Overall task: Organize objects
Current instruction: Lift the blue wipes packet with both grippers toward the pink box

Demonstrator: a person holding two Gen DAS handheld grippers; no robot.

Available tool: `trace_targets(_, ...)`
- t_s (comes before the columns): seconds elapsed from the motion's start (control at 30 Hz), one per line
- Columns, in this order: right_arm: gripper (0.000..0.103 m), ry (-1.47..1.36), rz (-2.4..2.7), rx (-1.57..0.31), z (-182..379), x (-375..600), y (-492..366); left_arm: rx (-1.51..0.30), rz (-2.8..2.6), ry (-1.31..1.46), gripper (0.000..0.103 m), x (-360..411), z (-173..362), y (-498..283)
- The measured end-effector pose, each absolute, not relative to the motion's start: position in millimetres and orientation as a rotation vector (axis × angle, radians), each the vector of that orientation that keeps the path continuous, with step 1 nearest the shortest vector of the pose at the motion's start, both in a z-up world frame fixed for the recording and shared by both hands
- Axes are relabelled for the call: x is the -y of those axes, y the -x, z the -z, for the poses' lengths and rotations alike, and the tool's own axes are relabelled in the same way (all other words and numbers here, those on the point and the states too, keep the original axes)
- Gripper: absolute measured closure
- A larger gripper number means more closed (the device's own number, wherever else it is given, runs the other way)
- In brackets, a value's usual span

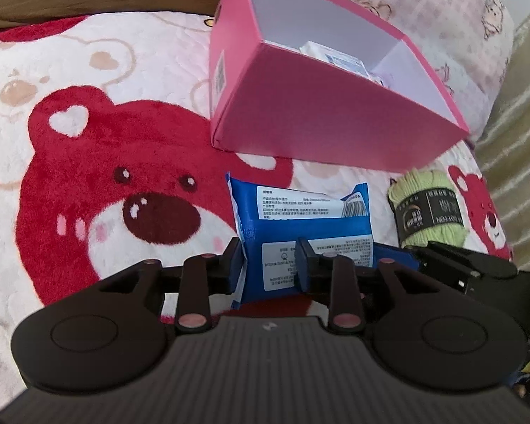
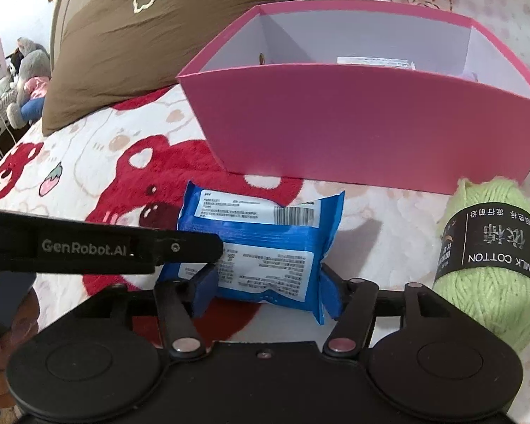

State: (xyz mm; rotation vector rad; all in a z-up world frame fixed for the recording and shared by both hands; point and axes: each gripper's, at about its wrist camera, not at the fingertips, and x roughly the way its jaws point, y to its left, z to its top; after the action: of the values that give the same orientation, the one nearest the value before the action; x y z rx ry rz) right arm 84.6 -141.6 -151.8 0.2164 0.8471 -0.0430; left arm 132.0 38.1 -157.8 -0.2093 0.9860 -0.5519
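So both tongs are on the same blue pack (image 1: 300,226) right now. The left tongs (image 1: 272,265) have their pads pressed in on the pack's near left part, so that looks like a real grip. The right tongs (image 2: 265,289) sit one pad on each side of the pack's near end, touching or very nearly, but I cannot tell if they're actually squeezing. My guess is a handover or a 2-handed lift, since the pack is soft and floppy and would sag from 1 corner.

The pack lies on the bed blanket (image 1: 88,176), just in front of the pink box's (image 1: 318,123) near wall. The box is open on top with at least 1 white packet (image 1: 332,56) already in it, so that's probably where things go.

Room-wise: the near wall is tall, so the pack has to rise over that rim before going forward. Green yarn (image 2: 491,265) sits close on the right, the brown pillow (image 2: 141,53) far left, so straight up looks freest.
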Motion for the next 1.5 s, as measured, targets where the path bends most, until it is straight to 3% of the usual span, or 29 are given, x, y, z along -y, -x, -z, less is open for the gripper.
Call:
trace_targets(0.3,0.021,-0.201,0.056,-0.884,142,129,-72,-1.019,0.594,0.156,0.068,-31,144,-115)
trace_targets(0.53,0.017,-0.203,0.049,-0.890,126,123,-63,-1.032,0.626,0.181,0.065,-38,123,-107)
trace_targets(0.73,0.015,-0.227,0.043,-0.895,113,118,-54,-1.033,0.633,0.134,0.060,-34,103,-96)
trace_targets(1.5,0.013,-0.185,0.051,-0.928,47,121,-20,-1.049,0.703,0.106,0.058,-16,36,-66)
